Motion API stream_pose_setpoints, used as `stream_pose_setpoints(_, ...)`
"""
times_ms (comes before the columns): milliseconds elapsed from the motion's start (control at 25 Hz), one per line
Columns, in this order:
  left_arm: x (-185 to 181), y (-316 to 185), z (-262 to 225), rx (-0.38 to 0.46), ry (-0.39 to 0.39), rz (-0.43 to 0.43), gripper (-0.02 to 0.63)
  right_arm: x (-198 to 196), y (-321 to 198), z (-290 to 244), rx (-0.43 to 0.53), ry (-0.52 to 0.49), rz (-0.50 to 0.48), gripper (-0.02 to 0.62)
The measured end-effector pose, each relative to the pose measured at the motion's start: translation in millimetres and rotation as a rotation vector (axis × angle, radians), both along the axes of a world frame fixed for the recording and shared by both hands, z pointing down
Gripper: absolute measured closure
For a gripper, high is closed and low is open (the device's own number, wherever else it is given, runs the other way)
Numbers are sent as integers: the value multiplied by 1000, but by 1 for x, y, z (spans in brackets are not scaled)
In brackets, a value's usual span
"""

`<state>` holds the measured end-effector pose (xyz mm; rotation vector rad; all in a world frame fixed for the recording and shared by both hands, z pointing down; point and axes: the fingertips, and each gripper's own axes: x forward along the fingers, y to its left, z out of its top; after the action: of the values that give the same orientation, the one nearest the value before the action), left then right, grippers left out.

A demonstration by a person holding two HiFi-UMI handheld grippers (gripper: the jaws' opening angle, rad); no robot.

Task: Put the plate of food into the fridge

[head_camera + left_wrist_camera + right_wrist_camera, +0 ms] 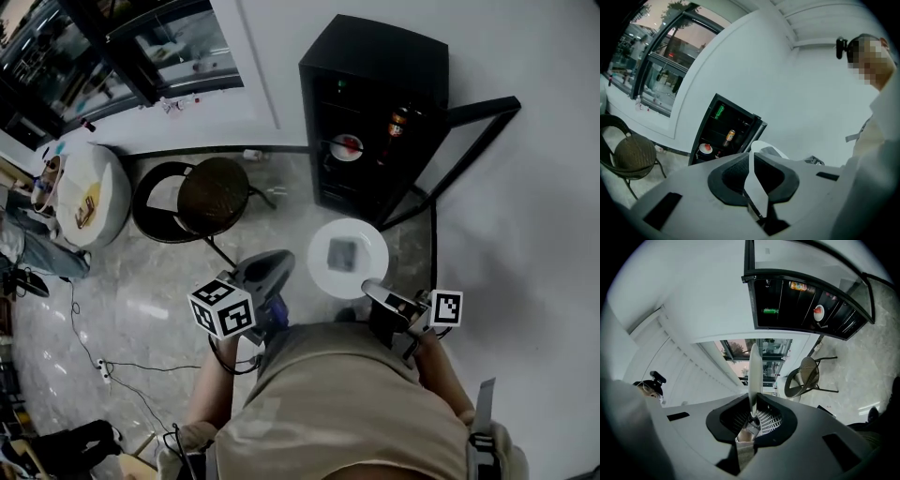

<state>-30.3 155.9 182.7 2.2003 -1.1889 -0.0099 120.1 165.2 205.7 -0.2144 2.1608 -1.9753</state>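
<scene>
A white plate (360, 272) with a grey piece of food (342, 253) hangs level in front of the black fridge (375, 84), whose door (473, 131) stands open. My left gripper (302, 272) is shut on the plate's left rim (757, 185). My right gripper (367, 289) is shut on the near right rim, and the plate (753, 371) shows edge-on between its jaws. Inside the fridge (712, 126) sit a small dish with a red thing (347, 147) and a can (398, 122).
A round wicker chair (211, 192) stands left of the fridge, with a white round table (89, 192) further left. Cables (103, 370) lie on the marble floor. A white wall runs along the right side, and a window sill sits behind the chair.
</scene>
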Motion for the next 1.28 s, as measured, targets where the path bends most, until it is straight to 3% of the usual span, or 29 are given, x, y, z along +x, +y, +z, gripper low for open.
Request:
stream_pose_setpoints(80,11,-4,1,-30,48,9,572,7,-2,1,8,0,-1,565)
stream_pose_setpoints(160,22,-9,2,-64,95,39,441,7,-5,4,21,4,-21,565)
stream_pose_setpoints(200,29,-13,3,-76,107,53,430,7,-7,5,24,5,-32,565)
stream_pose_setpoints(360,63,-37,17,-119,120,55,428,31,-23,9,10,-19,-29,561)
stream_pose_setpoints(560,90,-50,15,-151,245,61,428,52,-41,6,31,-43,-16,561)
stream_pose_setpoints(840,90,-47,22,-210,326,8,430,54,-42,9,68,-2,-1,561)
stream_pose_setpoints(1040,94,-50,23,-218,345,3,431,48,-41,5,99,-8,-42,561)
stream_pose_setpoints(1280,94,-57,28,-222,349,7,431,43,-40,8,94,-12,-12,561)
